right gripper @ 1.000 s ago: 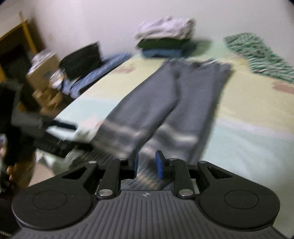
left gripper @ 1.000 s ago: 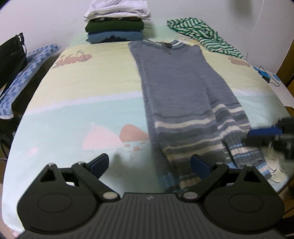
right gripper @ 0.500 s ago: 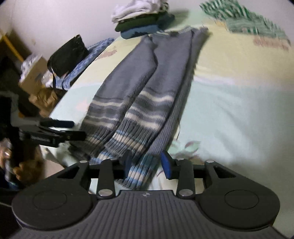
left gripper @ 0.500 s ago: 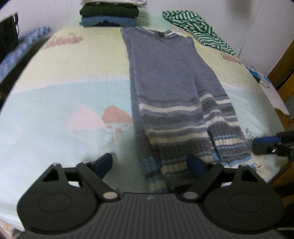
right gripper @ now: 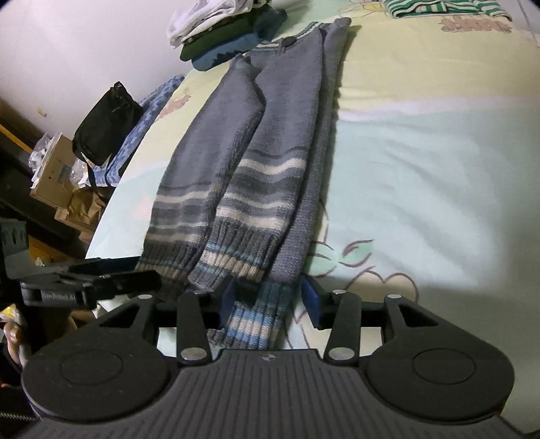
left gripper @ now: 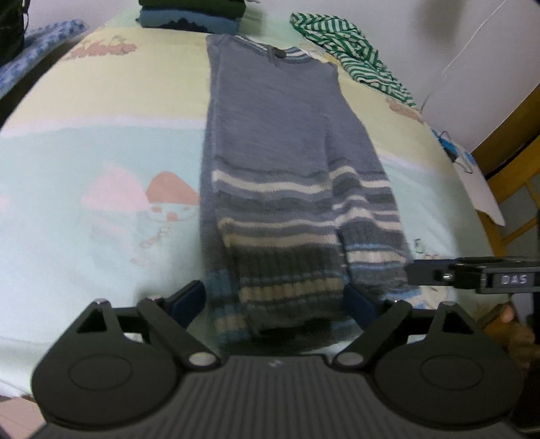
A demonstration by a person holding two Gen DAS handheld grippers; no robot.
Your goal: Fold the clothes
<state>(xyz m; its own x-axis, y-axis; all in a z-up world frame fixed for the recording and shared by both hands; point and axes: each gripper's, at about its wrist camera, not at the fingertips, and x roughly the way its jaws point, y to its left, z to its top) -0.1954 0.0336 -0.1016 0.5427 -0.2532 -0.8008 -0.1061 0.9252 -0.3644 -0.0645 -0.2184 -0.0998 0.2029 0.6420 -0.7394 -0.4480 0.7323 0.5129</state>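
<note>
With both the left gripper (left gripper: pixel 275 304) and right gripper (right gripper: pixel 268 300) opening, unclamped, astride the sweater (left gripper: pixel 290 175) hem, uneven pinches could skew the fold

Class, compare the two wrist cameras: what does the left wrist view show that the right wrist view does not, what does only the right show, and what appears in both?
Only the left wrist view shows a wooden frame past the bed's right edge and a white cable on the wall.

Only the right wrist view shows a cardboard box beside the bed and white clothes topping the folded stack.

Both show the grey striped sweater lying lengthwise on the printed bedsheet, its hem between opening jaws of the left gripper and right gripper, plus the green striped garment.
</note>
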